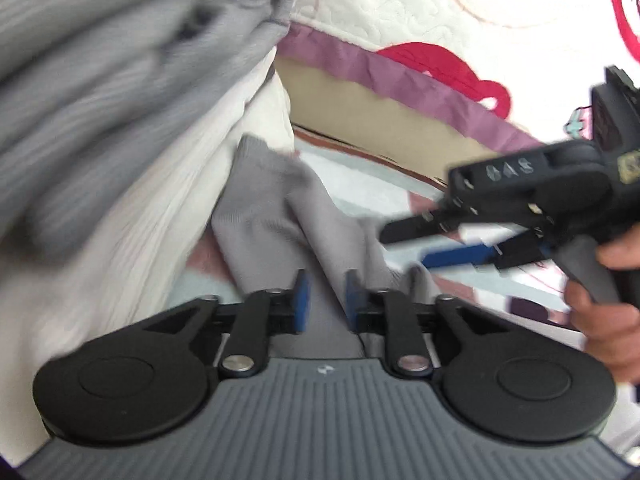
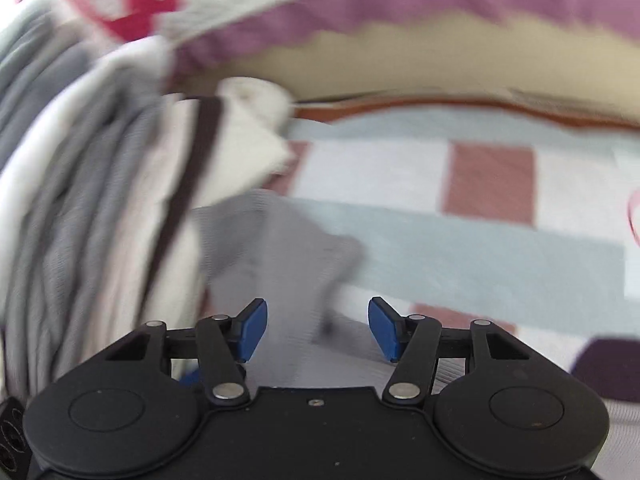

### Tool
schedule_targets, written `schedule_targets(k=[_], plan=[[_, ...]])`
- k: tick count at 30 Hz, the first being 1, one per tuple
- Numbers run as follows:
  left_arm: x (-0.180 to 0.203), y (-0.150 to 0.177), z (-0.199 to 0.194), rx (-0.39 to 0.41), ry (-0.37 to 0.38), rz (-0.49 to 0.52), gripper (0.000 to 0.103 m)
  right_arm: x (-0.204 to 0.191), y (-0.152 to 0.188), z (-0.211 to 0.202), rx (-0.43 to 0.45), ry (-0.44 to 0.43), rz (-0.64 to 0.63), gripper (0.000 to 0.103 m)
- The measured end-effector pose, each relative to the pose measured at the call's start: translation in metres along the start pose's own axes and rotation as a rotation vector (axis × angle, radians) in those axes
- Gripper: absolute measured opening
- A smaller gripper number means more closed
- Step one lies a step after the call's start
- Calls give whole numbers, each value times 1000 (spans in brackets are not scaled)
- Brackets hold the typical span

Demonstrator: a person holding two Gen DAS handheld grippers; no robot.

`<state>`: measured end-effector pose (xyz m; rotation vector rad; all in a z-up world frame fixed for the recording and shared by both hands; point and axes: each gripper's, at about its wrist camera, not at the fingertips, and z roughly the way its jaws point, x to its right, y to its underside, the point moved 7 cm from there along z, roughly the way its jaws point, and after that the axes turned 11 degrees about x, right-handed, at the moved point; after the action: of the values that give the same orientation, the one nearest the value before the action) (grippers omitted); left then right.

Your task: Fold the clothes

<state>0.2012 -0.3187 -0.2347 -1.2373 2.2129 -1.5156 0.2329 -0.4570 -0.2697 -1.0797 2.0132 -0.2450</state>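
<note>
A grey knit garment (image 1: 280, 216) lies crumpled on the patchwork bedspread (image 1: 360, 184). My left gripper (image 1: 326, 300) is shut on a fold of this grey garment, which runs between its blue pads. My right gripper (image 2: 318, 326) is open and empty just above the same grey garment (image 2: 276, 248). It also shows in the left wrist view (image 1: 404, 242) at the right, held by a hand, with its jaws apart near the cloth. The views are blurred by motion.
A pile of grey and white clothes (image 1: 100, 140) rises on the left, also in the right wrist view (image 2: 80, 200). A white quilt with red shapes and a purple border (image 1: 420, 76) lies behind. The bedspread (image 2: 480, 232) spreads to the right.
</note>
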Motion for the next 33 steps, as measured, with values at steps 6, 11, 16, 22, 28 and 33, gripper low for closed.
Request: schedule_targets(k=[6,11,16,22,28,33], plan=[[-3,11,0,-69,-35,61,20,-2,0,6,55,-111,25,6],[-7,6,-27,-83,27,-42,20,-29,1,0,118,-215,-82,5],[4,1,-26,-63,92,-91,28,-67,15,5,17,-279,-203,5],[-6,16,7,-41,-23,-110,50,-80,40,11,-108,-255,-273,5],[-32,12,-3,-6,-183,-154,7,-56,30,-38,-18,-294,-160,15],[-37,15,-4,-31,-253,-166,8,-50,69,-94,75,-79,-470,58]])
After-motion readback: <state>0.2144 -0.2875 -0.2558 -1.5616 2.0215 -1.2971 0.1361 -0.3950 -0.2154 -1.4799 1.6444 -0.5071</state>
